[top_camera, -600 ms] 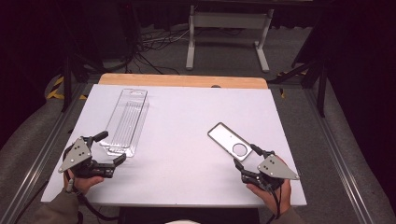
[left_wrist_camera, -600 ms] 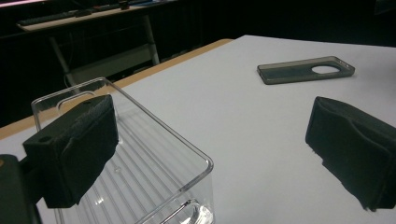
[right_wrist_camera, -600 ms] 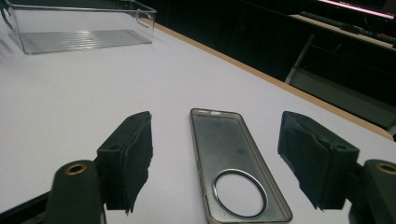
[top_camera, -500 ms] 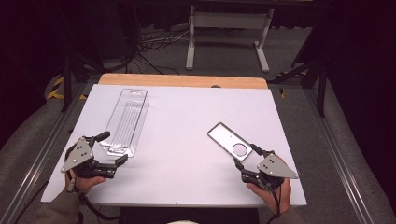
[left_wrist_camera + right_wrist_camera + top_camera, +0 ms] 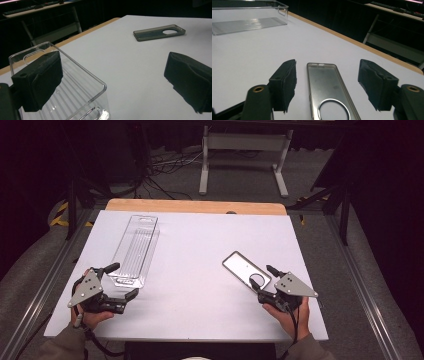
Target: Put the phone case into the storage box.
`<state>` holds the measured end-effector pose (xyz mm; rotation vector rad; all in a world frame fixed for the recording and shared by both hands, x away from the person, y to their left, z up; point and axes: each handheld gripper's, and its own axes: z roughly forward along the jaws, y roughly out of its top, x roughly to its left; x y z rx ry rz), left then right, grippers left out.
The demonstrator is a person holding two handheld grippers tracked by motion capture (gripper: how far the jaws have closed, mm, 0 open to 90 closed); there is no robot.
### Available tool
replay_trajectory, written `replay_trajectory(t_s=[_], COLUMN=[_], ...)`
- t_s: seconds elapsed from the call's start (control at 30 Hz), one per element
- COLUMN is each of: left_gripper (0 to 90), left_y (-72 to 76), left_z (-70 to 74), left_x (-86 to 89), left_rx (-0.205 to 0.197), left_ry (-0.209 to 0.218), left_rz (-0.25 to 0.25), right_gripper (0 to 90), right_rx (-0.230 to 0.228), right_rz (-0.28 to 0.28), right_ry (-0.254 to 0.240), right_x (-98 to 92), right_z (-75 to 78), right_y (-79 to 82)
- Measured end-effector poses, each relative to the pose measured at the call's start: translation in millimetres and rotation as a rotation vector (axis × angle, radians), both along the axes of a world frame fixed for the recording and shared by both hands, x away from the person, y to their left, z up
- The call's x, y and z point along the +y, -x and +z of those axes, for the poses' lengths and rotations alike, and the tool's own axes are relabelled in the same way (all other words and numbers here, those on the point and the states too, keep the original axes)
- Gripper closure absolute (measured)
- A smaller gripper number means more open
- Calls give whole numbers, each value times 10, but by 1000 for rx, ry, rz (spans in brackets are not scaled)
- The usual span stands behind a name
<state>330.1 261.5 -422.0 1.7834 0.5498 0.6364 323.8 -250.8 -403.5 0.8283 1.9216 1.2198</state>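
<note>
From the high view the white bench (image 5: 200,270) carries two things: a clear plastic tray (image 5: 136,249) lying lengthwise at the left and a phone case (image 5: 246,268) at the right, well apart from each other. The left claw (image 5: 122,281) sits at the tray's near end, its jaws wide apart with nothing held. The left gripper view adds what the high view cannot: one jaw stands over the tray's near corner, the other over bare bench, and the phone case (image 5: 159,32) lies far off. The right claw (image 5: 262,276) is open too; the right gripper view shows the phone case (image 5: 329,93) lying flat between its jaws, touched by neither pad, with its round camera cut-out nearest and the tray (image 5: 247,16) far left. Nothing lies between claw and case.
</note>
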Motion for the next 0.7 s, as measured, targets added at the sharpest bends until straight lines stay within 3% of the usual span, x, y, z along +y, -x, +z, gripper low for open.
replay_trajectory(t_s=[0.07,0.17,0.23,0.27,0.47,0.7], left_gripper=[25,25,25,25,26,28], left_y=[-9,-15,-15,-18,-6,-11], left_z=[-8,-19,-22,-26,-43,-46], left_x=[-6,-26,-29,-38,-66,-68], left_rx=[9,13,15,18,22,20], left_ry=[-7,-11,-13,-15,-20,-23], left_rz=[1,-2,-2,-8,-20,-23], right_gripper=[405,593,624,685,875,900], right_rx=[3,31,29,37,101,173], right_rz=[6,53,42,39,3,-30], right_ry=[-1,-6,-4,-8,10,26], right_x=[4,1,14,23,92,177], right_z=[25,104,128,143,180,112], right_y=[-60,-203,-252,-292,-685,-1016])
